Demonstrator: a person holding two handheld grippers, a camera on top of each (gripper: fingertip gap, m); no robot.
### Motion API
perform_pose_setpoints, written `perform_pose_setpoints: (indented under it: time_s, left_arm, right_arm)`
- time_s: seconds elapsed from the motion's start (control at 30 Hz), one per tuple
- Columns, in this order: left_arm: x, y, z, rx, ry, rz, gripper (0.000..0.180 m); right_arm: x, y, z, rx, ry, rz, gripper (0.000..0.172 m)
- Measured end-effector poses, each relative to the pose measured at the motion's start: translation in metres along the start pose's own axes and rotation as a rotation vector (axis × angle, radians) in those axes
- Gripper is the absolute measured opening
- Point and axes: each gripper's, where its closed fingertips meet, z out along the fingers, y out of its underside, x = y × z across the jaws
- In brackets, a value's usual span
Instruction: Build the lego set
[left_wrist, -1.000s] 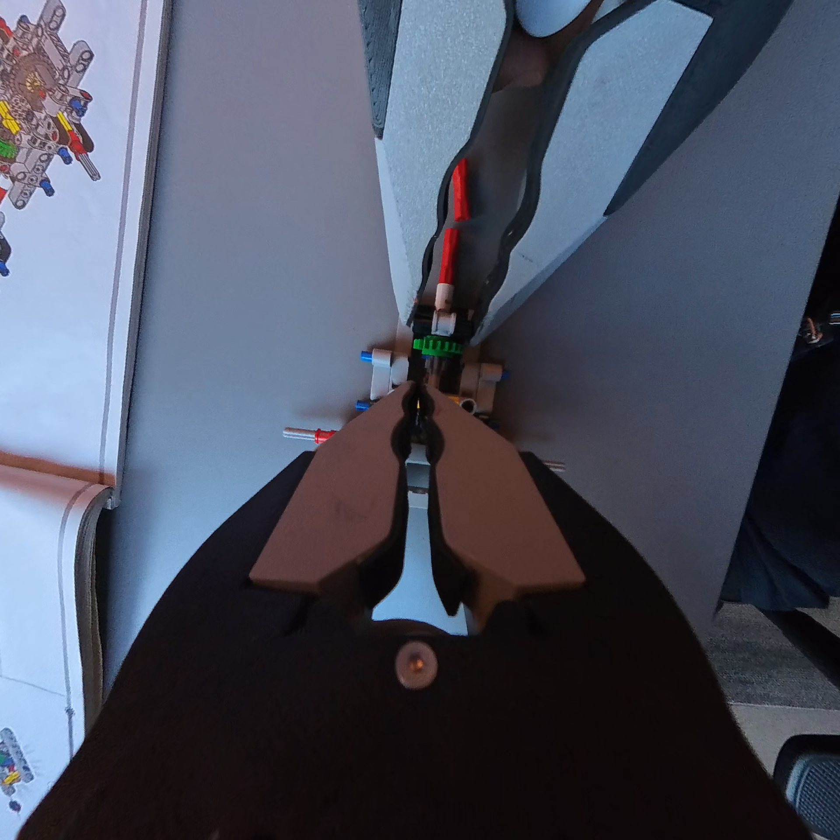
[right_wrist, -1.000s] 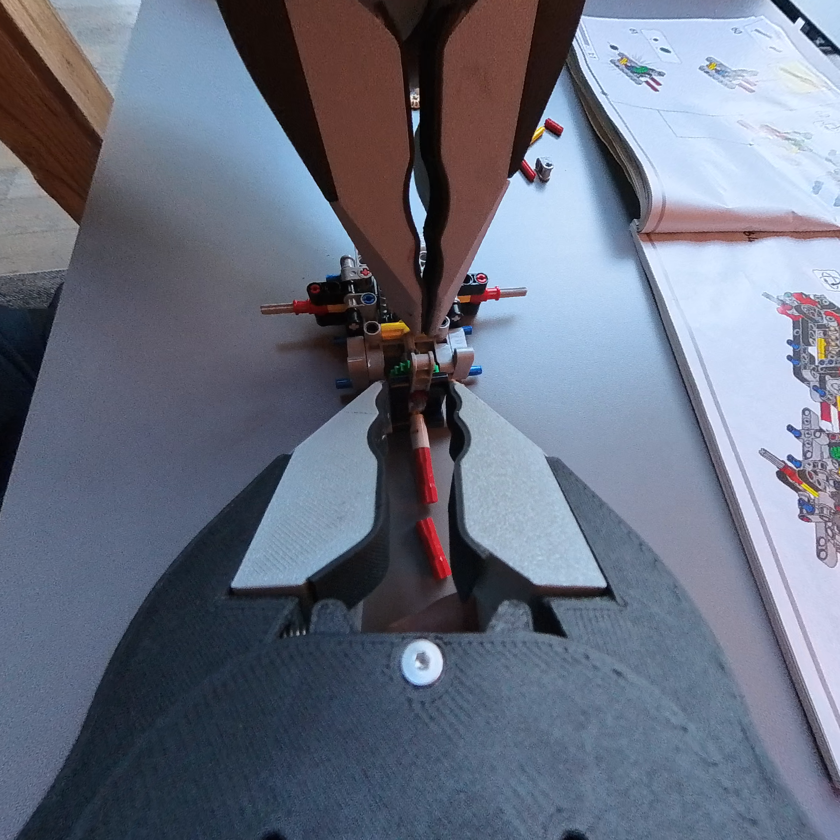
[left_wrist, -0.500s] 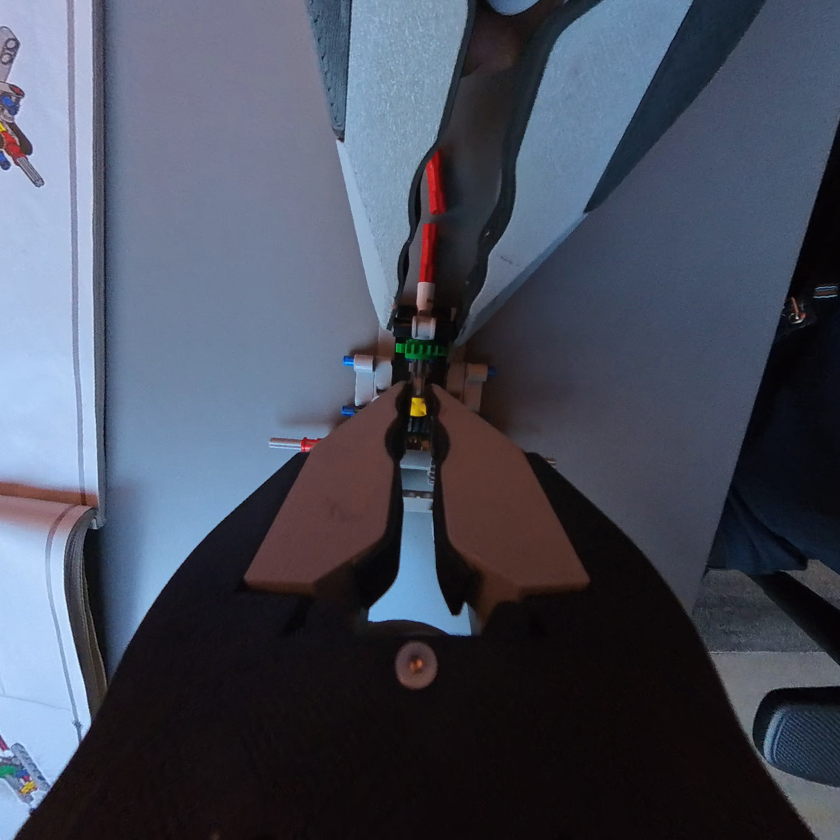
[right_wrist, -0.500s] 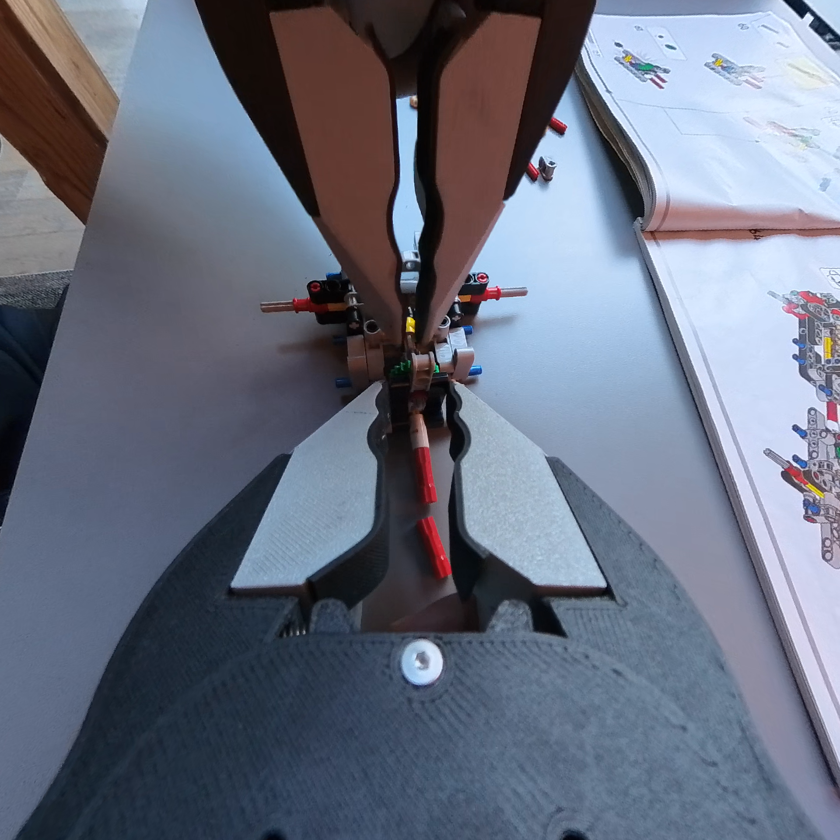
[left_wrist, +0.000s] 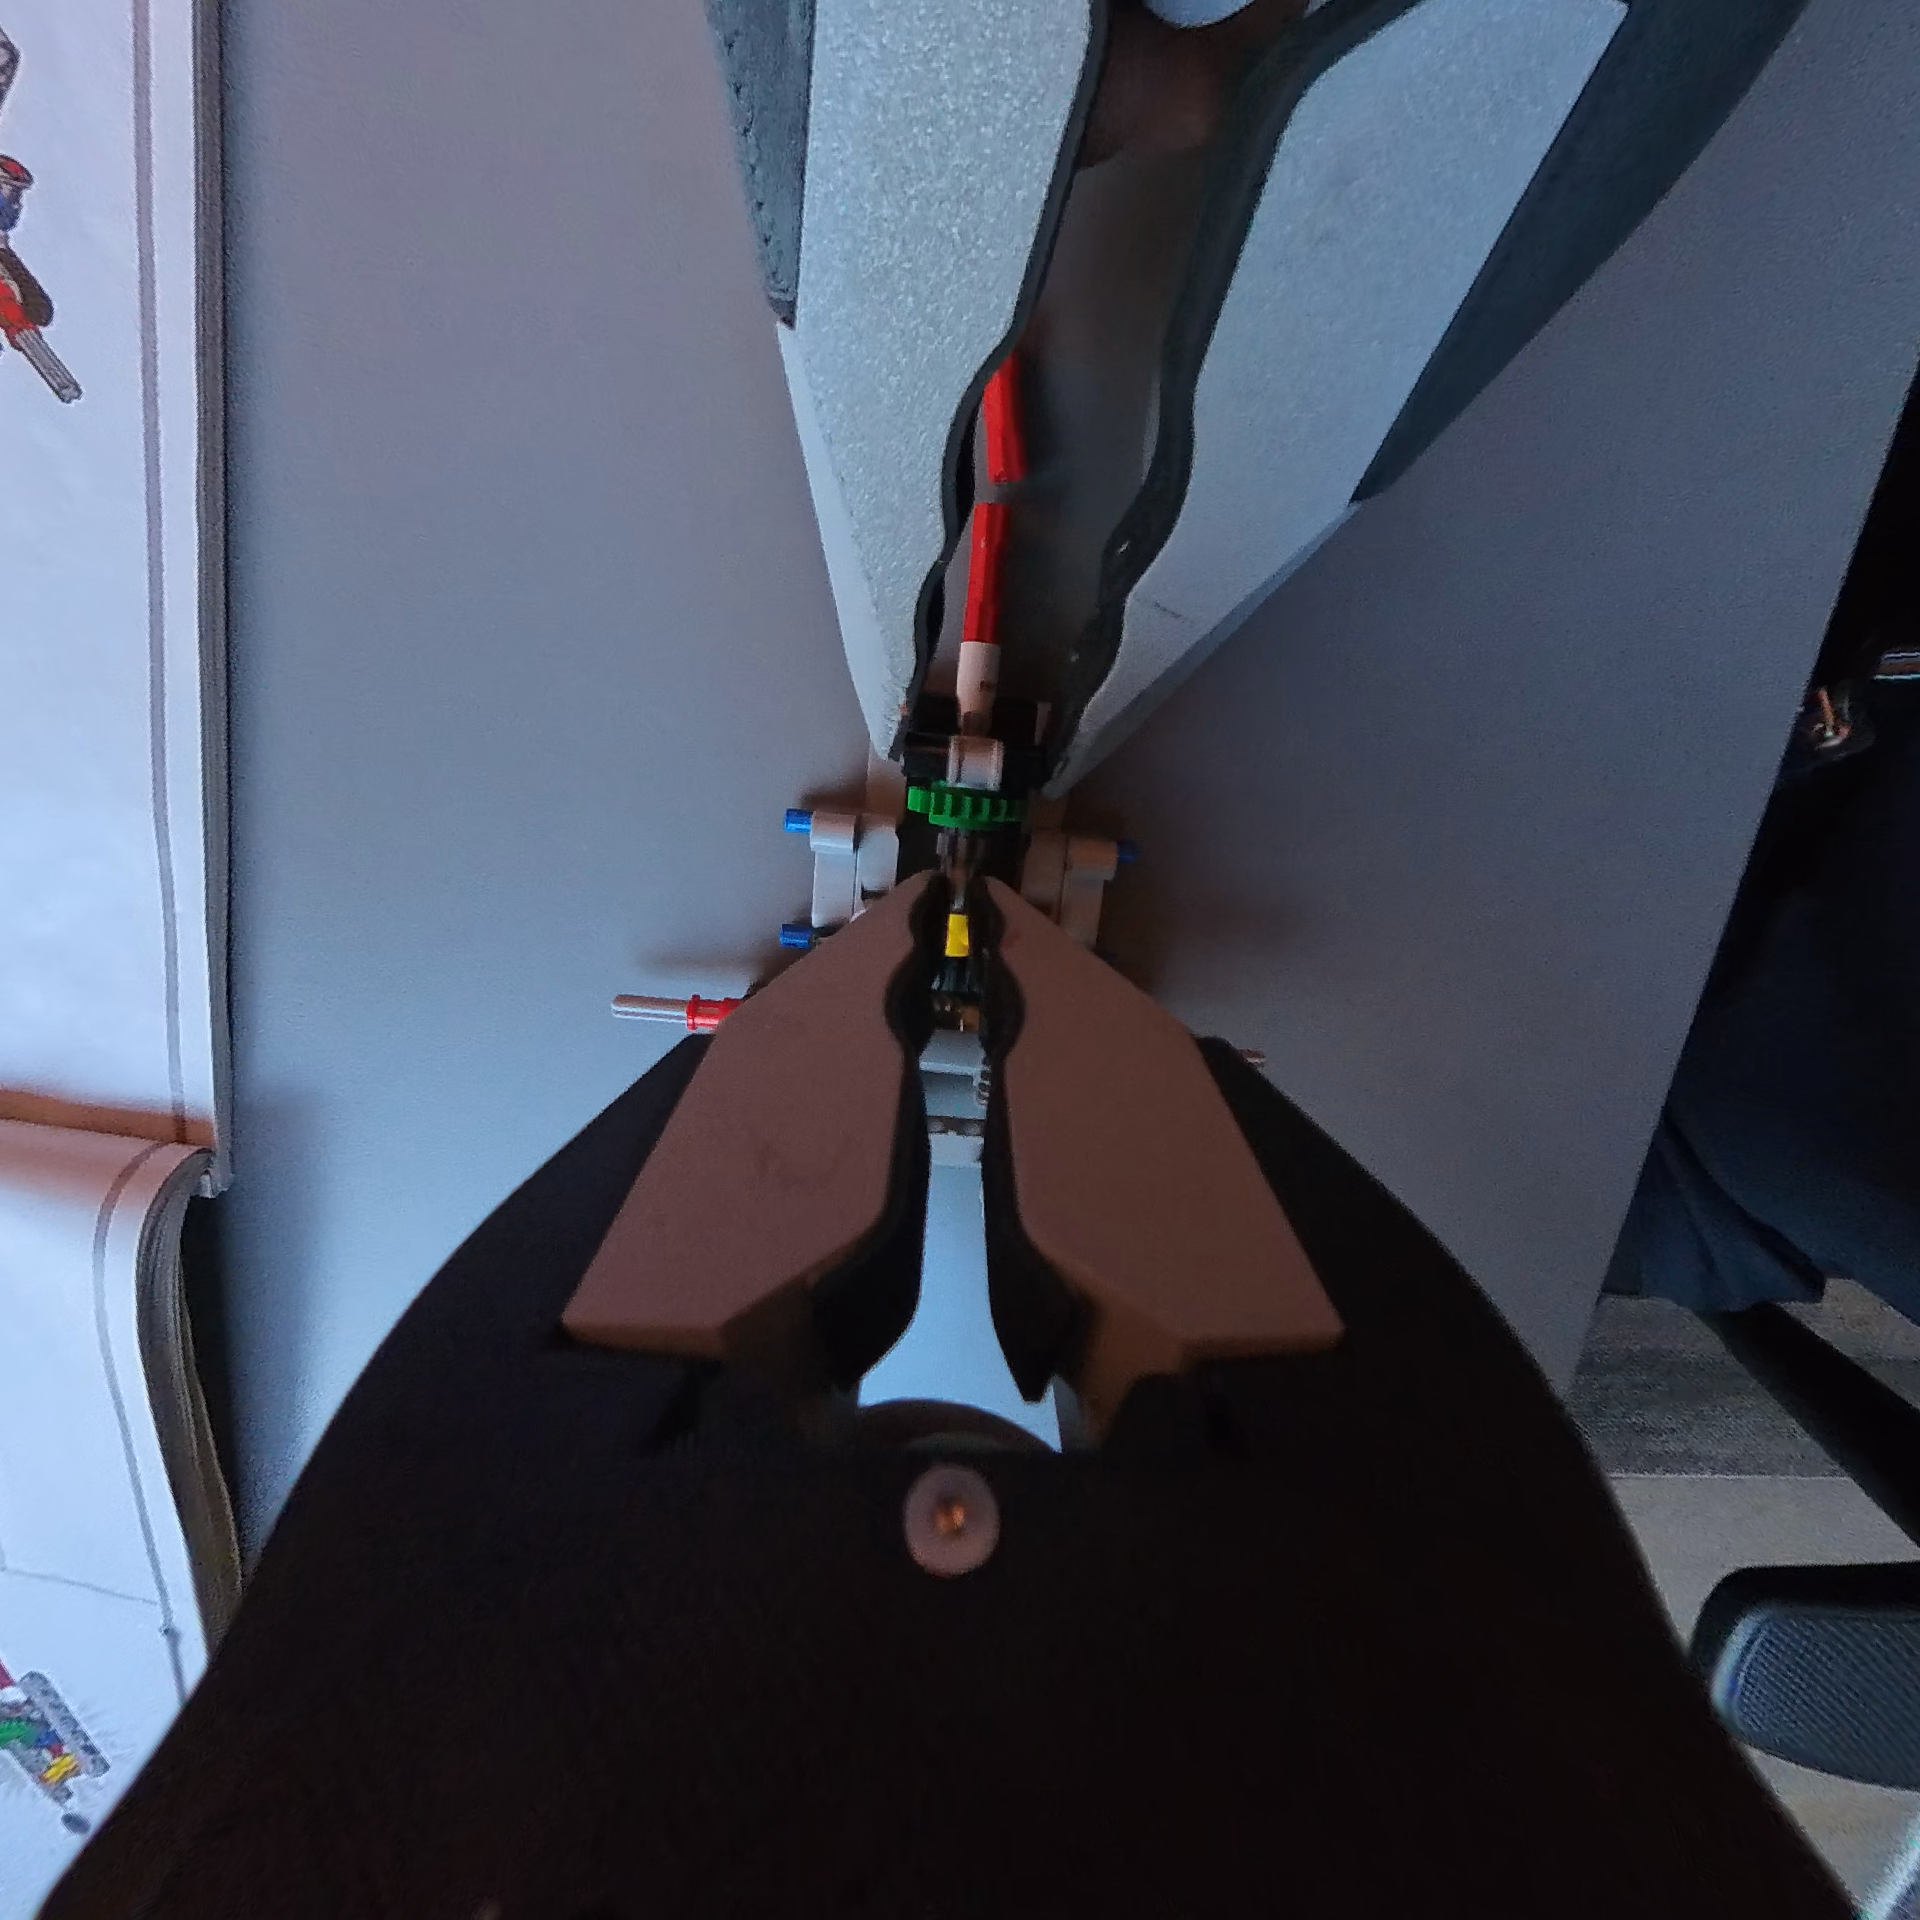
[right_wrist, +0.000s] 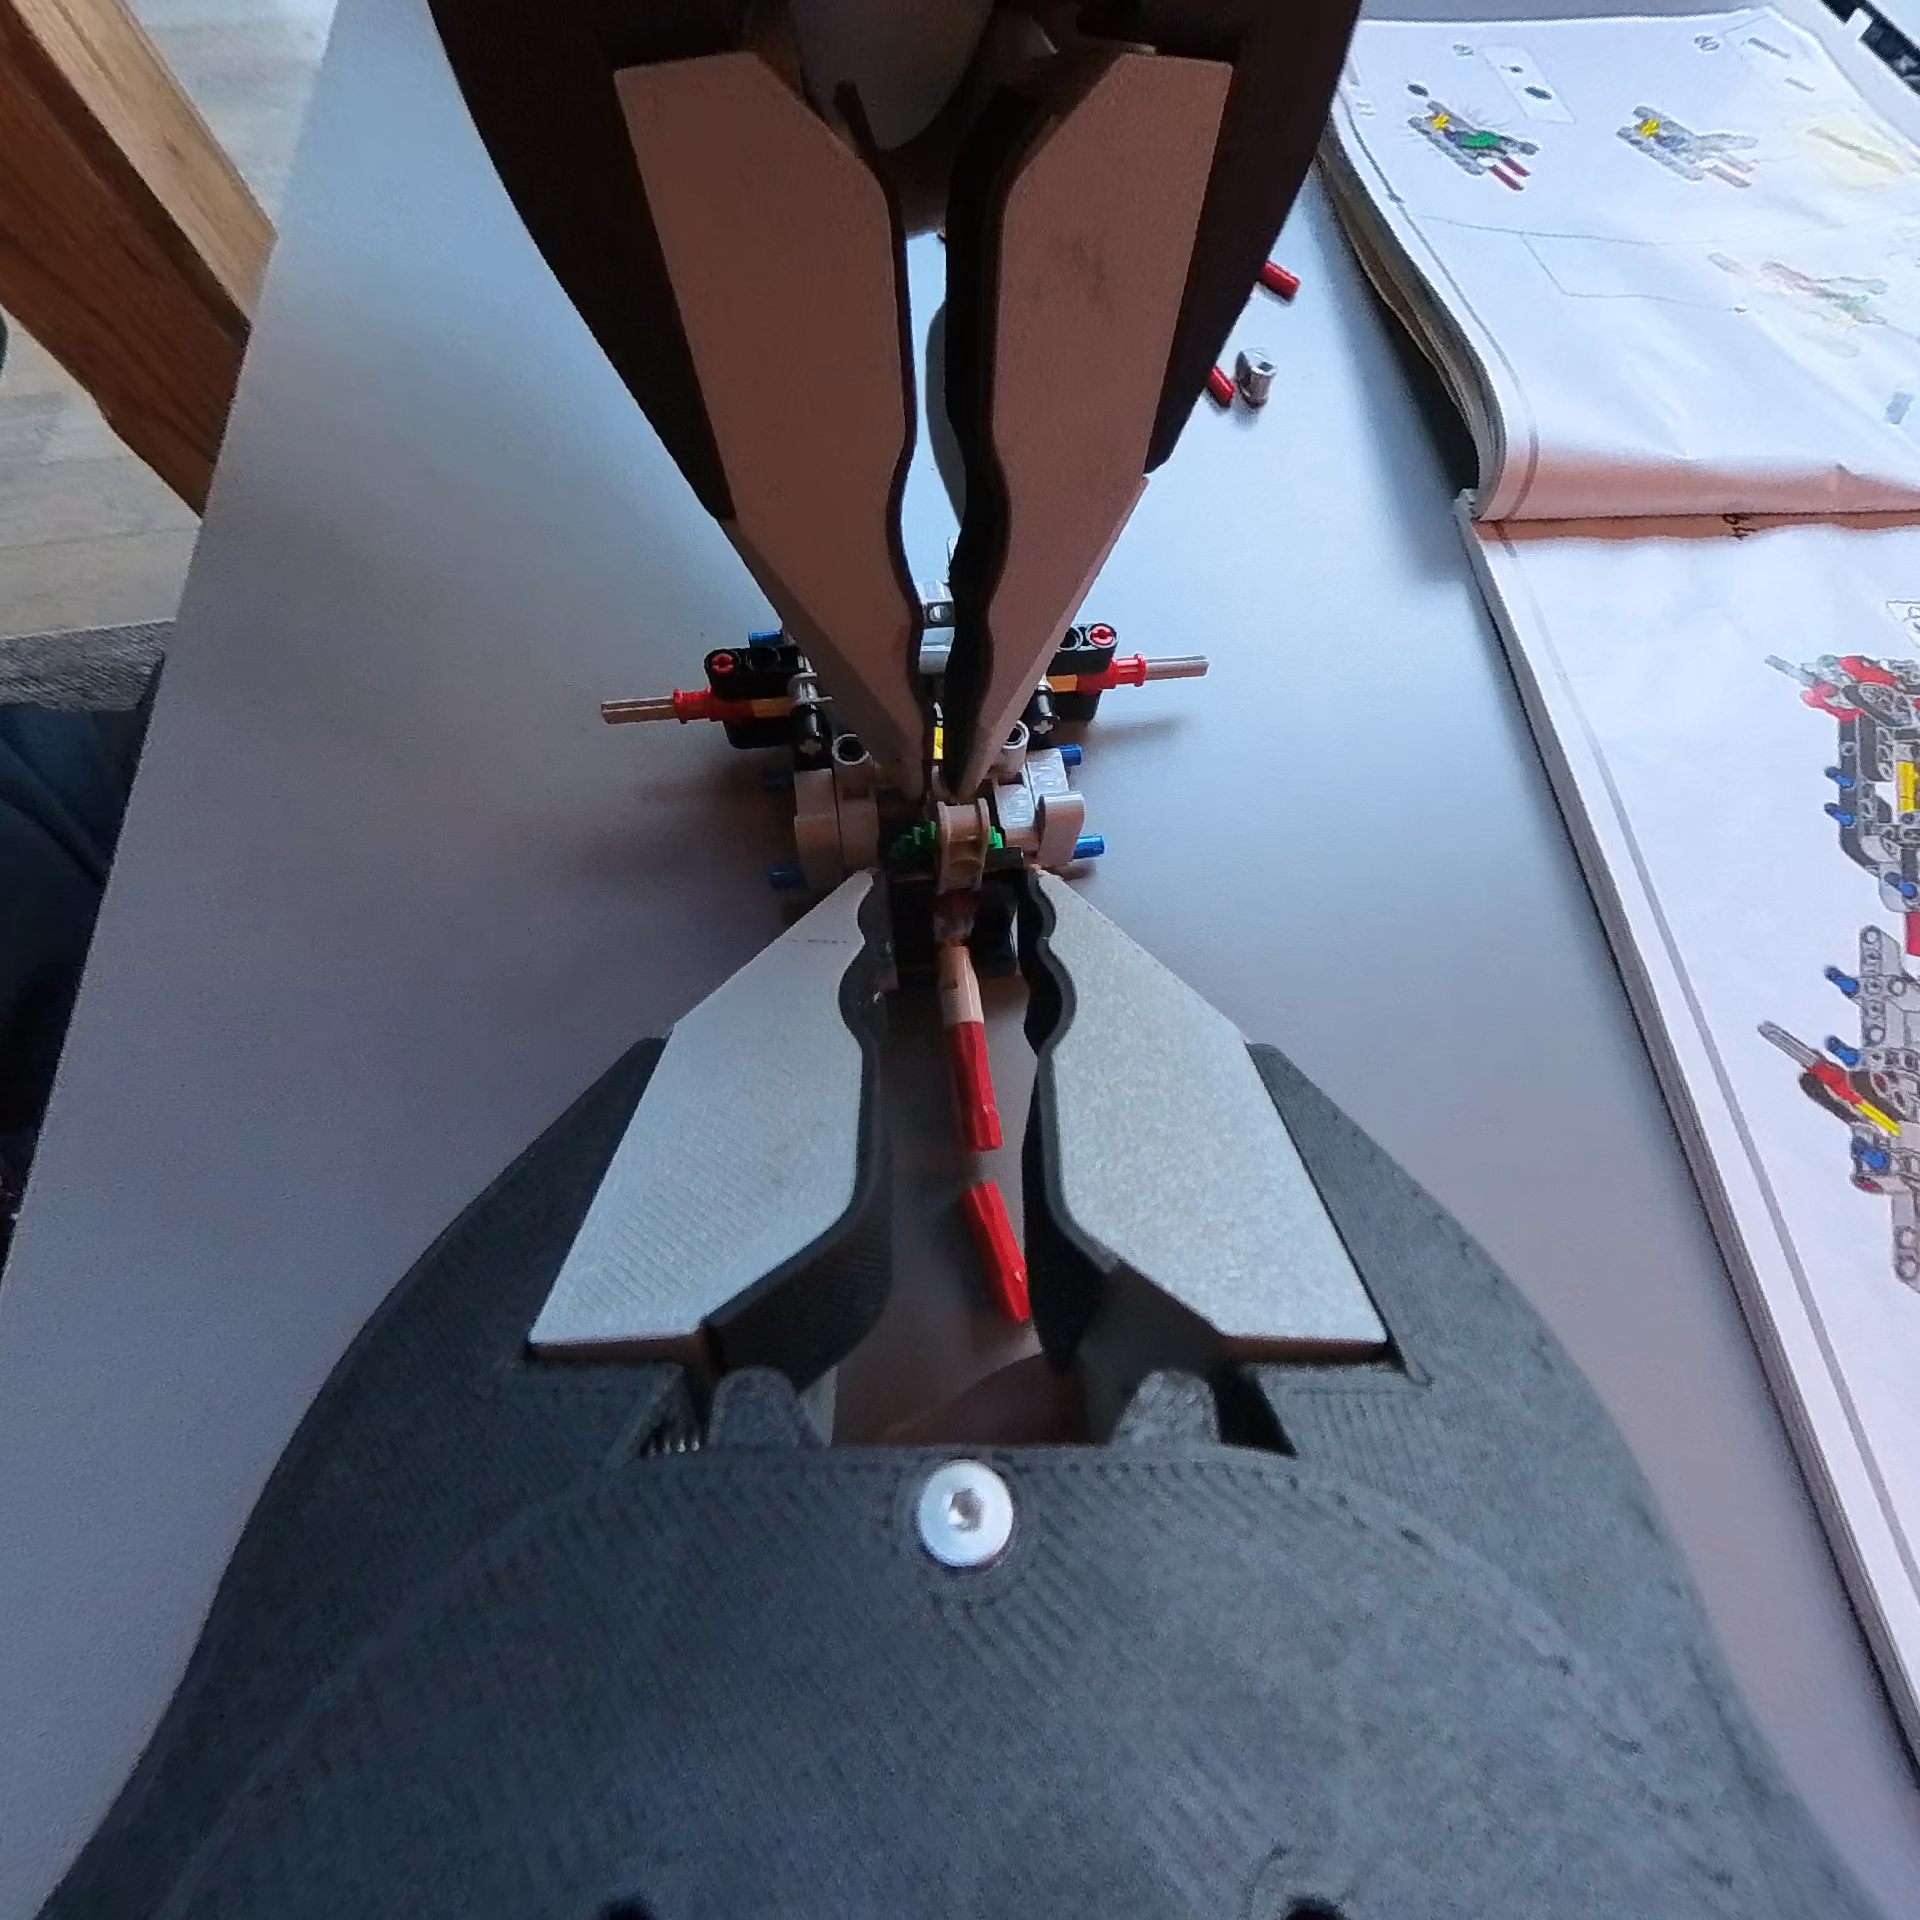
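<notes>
Left wrist view: the left gripper hangs over the middle of a small brick model on the grey table. Its brown fingertips are drawn almost together above a yellow piece, and whether they pinch anything I cannot tell. Beyond the model's green gear, the right gripper clamps the model's black end. A red axle runs back from that end between its grey fingers. An open instruction booklet lies well left of the model.

Right wrist view: the right gripper has both pads pressed on the model's black frame, with the red axle between its fingers. The left gripper comes down from beyond, its tips nearly touching at the model's centre. A loose red pin and a grey bush lie beyond the model, near the booklet.
</notes>
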Motion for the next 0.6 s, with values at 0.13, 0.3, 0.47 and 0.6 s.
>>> perform_pose_setpoints:
  time_s: [0.13, 0.3, 0.47, 0.6]
  left_arm:
    - [0.0029, 0.0007, -0.0002, -0.014, 0.007, 0.022, 0.0]
    - [0.0027, -0.0015, -0.0002, 0.029, 0.029, 0.002, 0.0]
    - [0.0027, -0.0044, 0.0006, 0.118, 0.089, -0.071, 0.0]
    - [0.0026, -0.0052, 0.0005, 0.165, 0.078, -0.109, 0.0]
  right_arm:
    - [-0.0037, -0.0005, 0.0017, -0.005, -0.003, -0.014, 0.022]
    - [-0.0032, 0.0005, 0.0012, -0.009, -0.015, 0.006, 0.022]
    - [-0.0014, 0.0011, 0.0002, -0.009, -0.019, 0.021, 0.021]
    - [-0.0014, 0.0009, 0.0003, -0.01, -0.014, 0.015, 0.021]
